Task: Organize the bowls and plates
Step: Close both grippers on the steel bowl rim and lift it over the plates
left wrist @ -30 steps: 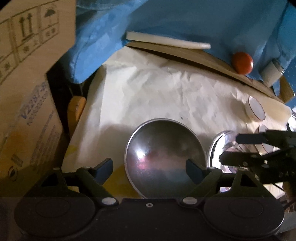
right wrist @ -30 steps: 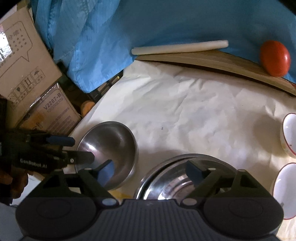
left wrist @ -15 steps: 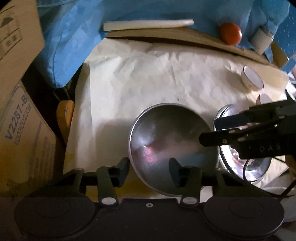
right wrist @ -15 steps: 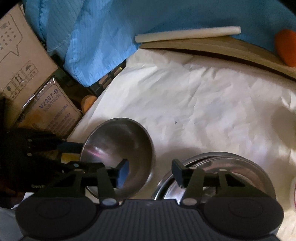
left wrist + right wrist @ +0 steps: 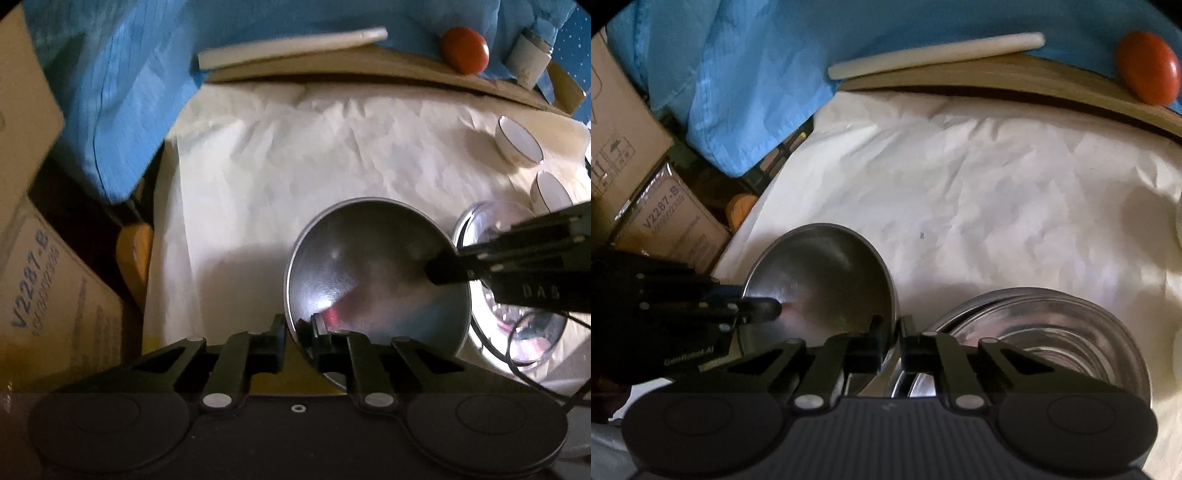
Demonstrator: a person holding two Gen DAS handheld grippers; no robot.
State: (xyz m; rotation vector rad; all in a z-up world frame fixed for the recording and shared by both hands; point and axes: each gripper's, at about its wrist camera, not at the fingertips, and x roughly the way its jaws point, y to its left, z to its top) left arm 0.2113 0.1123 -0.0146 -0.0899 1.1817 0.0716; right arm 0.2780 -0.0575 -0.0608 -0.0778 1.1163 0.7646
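Note:
A steel bowl [image 5: 373, 266] sits on the cream paper, also in the right wrist view [image 5: 827, 280]. My left gripper [image 5: 298, 334] is shut on its near left rim. My right gripper [image 5: 891, 334] is shut on its right rim; it shows from the side in the left wrist view [image 5: 443, 271]. The left gripper shows in the right wrist view [image 5: 764, 308]. A stack of shiny steel plates [image 5: 1052, 339] lies just right of the bowl, also in the left wrist view [image 5: 517, 332]. Two white bowls [image 5: 521, 146] stand at the right.
Cardboard boxes [image 5: 48, 295] stand left of the table edge. Blue cloth [image 5: 746, 74] hangs at the back. A white stick [image 5: 291, 48], a red ball [image 5: 465, 50] and a wooden board [image 5: 1015, 77] lie along the far edge.
Both grippers have closed from open onto the steel bowl's rim, the left on its left side and the right on its right side.

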